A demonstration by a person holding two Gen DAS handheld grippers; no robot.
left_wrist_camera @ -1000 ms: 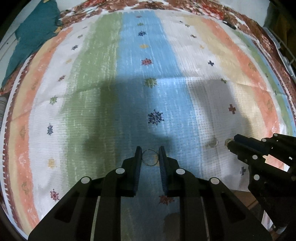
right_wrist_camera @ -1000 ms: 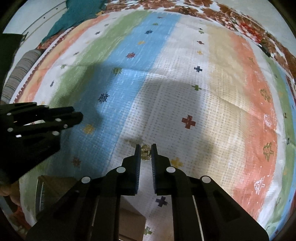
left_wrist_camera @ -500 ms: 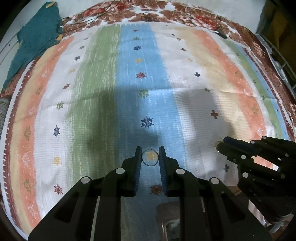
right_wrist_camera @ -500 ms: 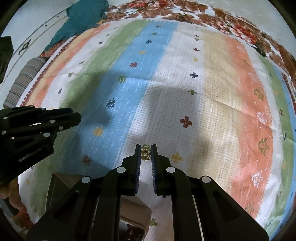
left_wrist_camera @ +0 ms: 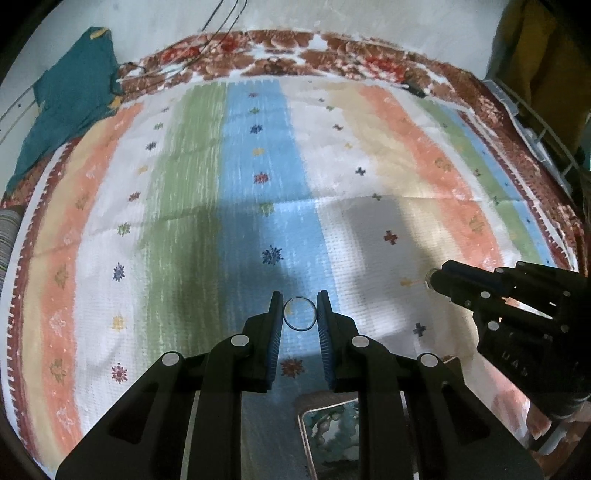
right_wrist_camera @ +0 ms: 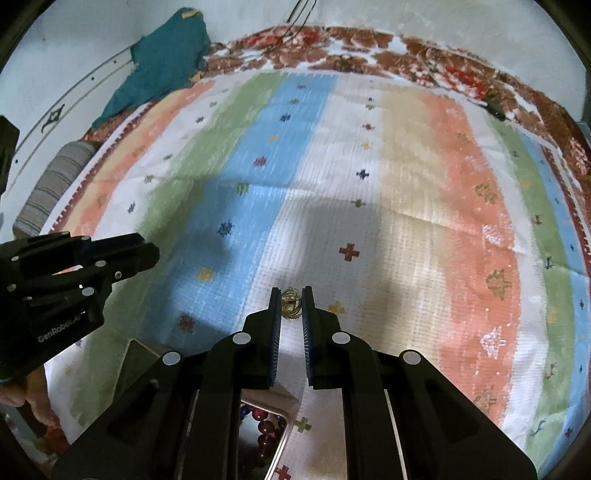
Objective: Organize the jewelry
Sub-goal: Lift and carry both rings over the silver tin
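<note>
My left gripper (left_wrist_camera: 299,300) is shut on a thin metal ring (left_wrist_camera: 300,329), held upright between its fingertips above the striped rug (left_wrist_camera: 192,206). A small gold wire ornament (right_wrist_camera: 291,304) is pinched in my right gripper (right_wrist_camera: 291,291), which is shut on it. In the left wrist view the right gripper (left_wrist_camera: 436,277) comes in from the right with a gold glint at its tip. The right wrist view shows the left gripper (right_wrist_camera: 149,254) at the left edge. Below both grippers lies an open jewelry box (left_wrist_camera: 302,424) with beads inside.
Red beads (right_wrist_camera: 264,426) show in the box under the right gripper. A teal cloth (left_wrist_camera: 62,110) lies at the rug's far left corner, beside thin cables (left_wrist_camera: 221,22). A striped cushion (right_wrist_camera: 51,184) sits off the rug's left edge. A wire rack (left_wrist_camera: 546,122) stands at the far right.
Both grippers have risen with their pieces still pinched, so the rug looks farther away. The jewelry box has come into view beneath them.
</note>
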